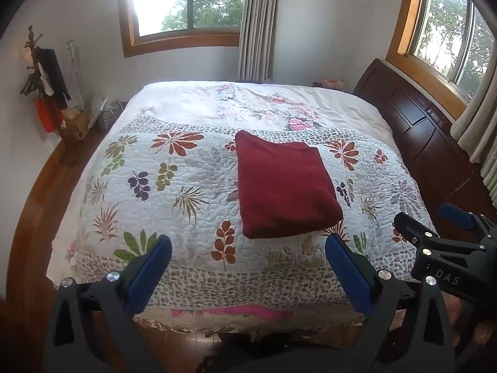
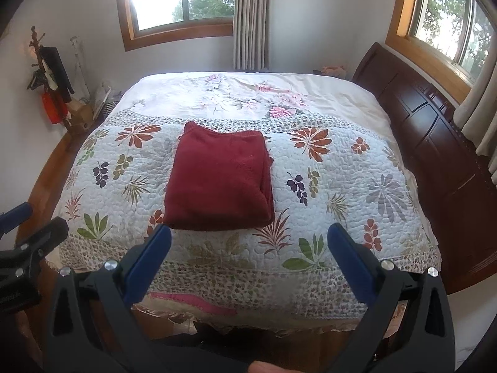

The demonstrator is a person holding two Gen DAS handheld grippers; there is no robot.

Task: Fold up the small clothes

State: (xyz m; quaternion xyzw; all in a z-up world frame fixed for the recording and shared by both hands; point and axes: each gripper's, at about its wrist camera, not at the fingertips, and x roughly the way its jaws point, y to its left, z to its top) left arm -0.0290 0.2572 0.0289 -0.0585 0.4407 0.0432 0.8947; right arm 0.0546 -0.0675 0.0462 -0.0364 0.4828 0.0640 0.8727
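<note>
Daylight from two windows falls on a quilted floral bedspread [image 2: 341, 186], where a dark red folded garment [image 2: 219, 180] lies at centre frame, long axis running away from the cameras. Ahead of it, both grippers hang clear, touching nothing. Left gripper [image 1: 248, 248] and right gripper [image 2: 248, 239] stand with jaws wide apart; the right looks slightly nearer.

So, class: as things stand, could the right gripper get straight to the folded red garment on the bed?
Probably yes. The right gripper is open and empty, aimed at the red garment lying flat on the quilt. Nothing lies between them; the left gripper sits off to the side.
</note>
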